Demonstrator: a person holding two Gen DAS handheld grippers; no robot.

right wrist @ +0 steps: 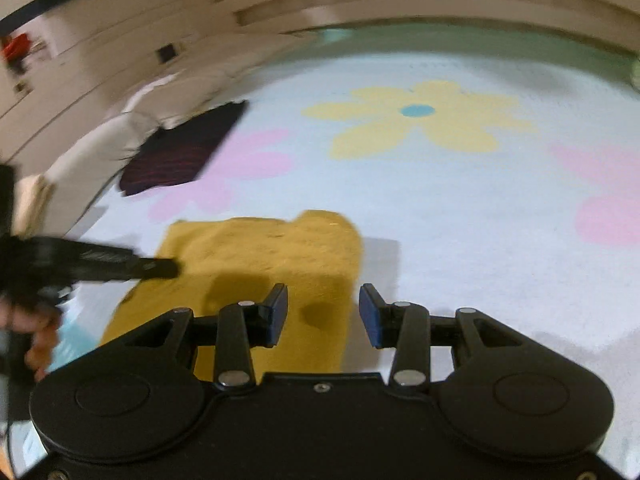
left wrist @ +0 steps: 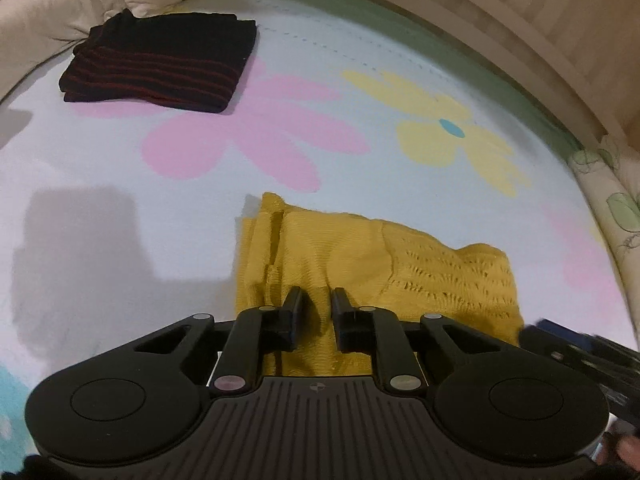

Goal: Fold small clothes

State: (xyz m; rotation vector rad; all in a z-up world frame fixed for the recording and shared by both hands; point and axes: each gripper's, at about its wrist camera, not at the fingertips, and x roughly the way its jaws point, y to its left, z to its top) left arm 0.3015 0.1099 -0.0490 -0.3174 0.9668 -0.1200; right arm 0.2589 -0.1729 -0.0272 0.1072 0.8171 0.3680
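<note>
Yellow knit garment (left wrist: 360,264) lies folded into a rough rectangle on the flower-print bedsheet (left wrist: 120,168), toward the near edge of the bed. One half shows an open lace-like knit, the other a plainer weave.

Left gripper (left wrist: 316,312) sits low over the near edge of the garment, its black fingers (left wrist: 294,308) parted by a narrow gap with yellow fabric visible between them; released, nothing clamped.

Right gripper (right wrist: 322,316) hovers above the garment's right edge, blue-padded fingers (right wrist: 278,312) spread wide, one over the knit, the other over bare sheet; released. This view is motion-blurred.

Dark striped garment (left wrist: 160,64), black with red lines, lies folded at the far left corner of the bed, beside a cream quilt (left wrist: 52,12), well apart from the yellow one.

Wooden bed frame (left wrist: 520,28) runs along the far edge.
</note>
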